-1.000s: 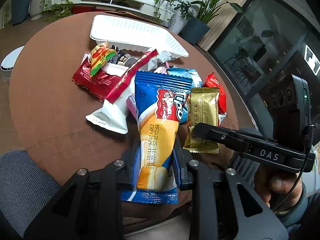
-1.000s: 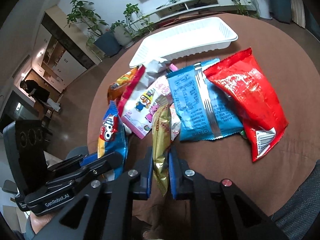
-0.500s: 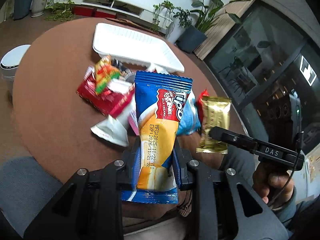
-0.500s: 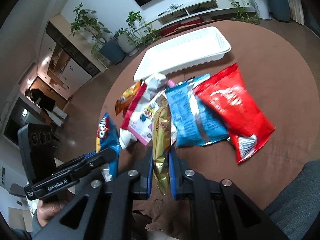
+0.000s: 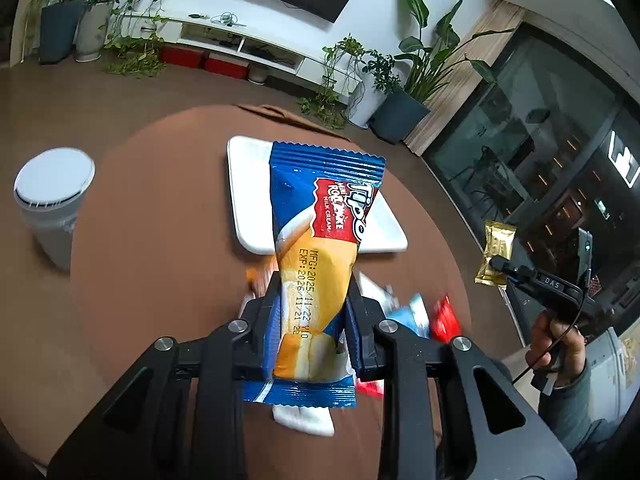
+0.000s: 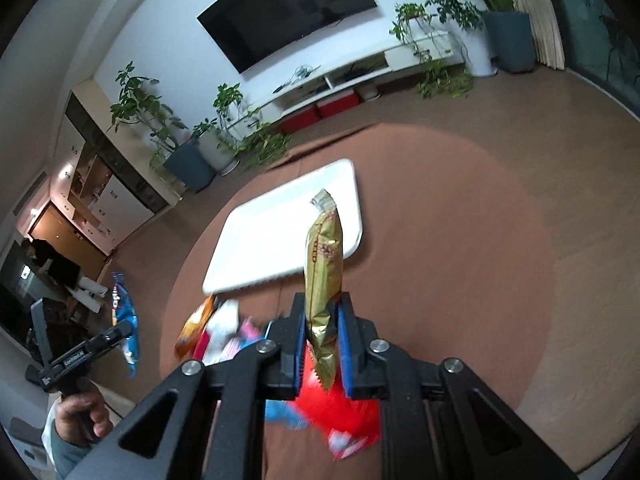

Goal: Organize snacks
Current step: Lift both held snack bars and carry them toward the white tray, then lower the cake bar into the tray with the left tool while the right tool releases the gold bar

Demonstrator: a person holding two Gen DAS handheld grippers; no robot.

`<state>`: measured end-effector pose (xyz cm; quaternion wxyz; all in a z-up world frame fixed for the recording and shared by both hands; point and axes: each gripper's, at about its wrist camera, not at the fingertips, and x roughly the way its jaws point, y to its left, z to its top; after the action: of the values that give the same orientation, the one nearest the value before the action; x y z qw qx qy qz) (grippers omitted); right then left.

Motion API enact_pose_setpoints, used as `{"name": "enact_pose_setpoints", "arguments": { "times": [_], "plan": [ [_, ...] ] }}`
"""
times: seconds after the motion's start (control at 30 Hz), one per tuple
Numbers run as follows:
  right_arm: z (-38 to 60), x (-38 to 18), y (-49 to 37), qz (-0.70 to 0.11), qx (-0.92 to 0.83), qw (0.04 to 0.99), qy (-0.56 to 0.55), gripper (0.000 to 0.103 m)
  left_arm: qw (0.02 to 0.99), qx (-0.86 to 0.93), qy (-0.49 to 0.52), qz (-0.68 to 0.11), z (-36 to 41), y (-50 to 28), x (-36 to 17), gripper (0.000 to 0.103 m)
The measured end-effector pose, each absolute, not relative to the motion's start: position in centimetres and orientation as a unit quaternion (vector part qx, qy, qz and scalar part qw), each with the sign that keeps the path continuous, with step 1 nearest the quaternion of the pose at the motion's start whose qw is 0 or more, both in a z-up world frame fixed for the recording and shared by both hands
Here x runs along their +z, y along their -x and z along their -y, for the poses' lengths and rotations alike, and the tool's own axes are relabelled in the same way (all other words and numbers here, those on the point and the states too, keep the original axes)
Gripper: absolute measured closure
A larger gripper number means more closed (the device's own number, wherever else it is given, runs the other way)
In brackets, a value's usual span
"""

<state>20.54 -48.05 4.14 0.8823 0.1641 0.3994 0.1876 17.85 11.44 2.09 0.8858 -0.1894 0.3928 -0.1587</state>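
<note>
Carrying the cake pack (image 5: pixel 320 280) clamped in my left claw (image 5: pixel 314 328) and the gold packet (image 6: pixel 324 272) pinched in my right claw (image 6: pixel 322 344), I have both lifted off the snack pile (image 6: pixel 224 332) since a second ago, now above the table (image 5: pixel 160 240) facing the white tray (image 6: pixel 272 240), ready for placing.

Blue roll-cake packet (image 5: pixel 320 264), gold packet (image 6: pixel 325 280) (both aloft).

Blue-and-orange snack wrapper (image 5: pixel 316 264): glossy plastic film, crimped ends. Gold packet (image 6: pixel 324 276): shiny metallic foil, creased. Tray (image 5: pixel 248 200): white, smooth, matt plastic look. Bench (image 5: pixel 160 240): brown, matt. Left hand-held gripper (image 5: pixel 314 320): matt black plastic, metal screws.
</note>
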Motion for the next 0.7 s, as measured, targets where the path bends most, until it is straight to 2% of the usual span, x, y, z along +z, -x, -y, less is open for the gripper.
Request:
{"name": "enact_pose_setpoints", "arguments": {
  "times": [0.27, 0.57, 0.7],
  "plan": [
    [42.8, 5.0, -30.4, -0.422, 0.254, 0.861, -0.131, 0.088, 0.878, -0.159, 0.158, -0.424, -11.1, -28.0, 2.7, 0.078],
    [37.3, 0.0, -36.9, -0.497, 0.284, 0.814, -0.096, 0.088, 0.851, -0.148, 0.127, -0.488, -8.6, -37.2, -0.5, 0.078],
    [37.5, -2.6, -38.4, -0.529, 0.270, 0.798, -0.101, 0.088, 0.843, -0.139, 0.118, -0.505, -7.4, -38.3, -3.2, 0.078]
  ]
}}
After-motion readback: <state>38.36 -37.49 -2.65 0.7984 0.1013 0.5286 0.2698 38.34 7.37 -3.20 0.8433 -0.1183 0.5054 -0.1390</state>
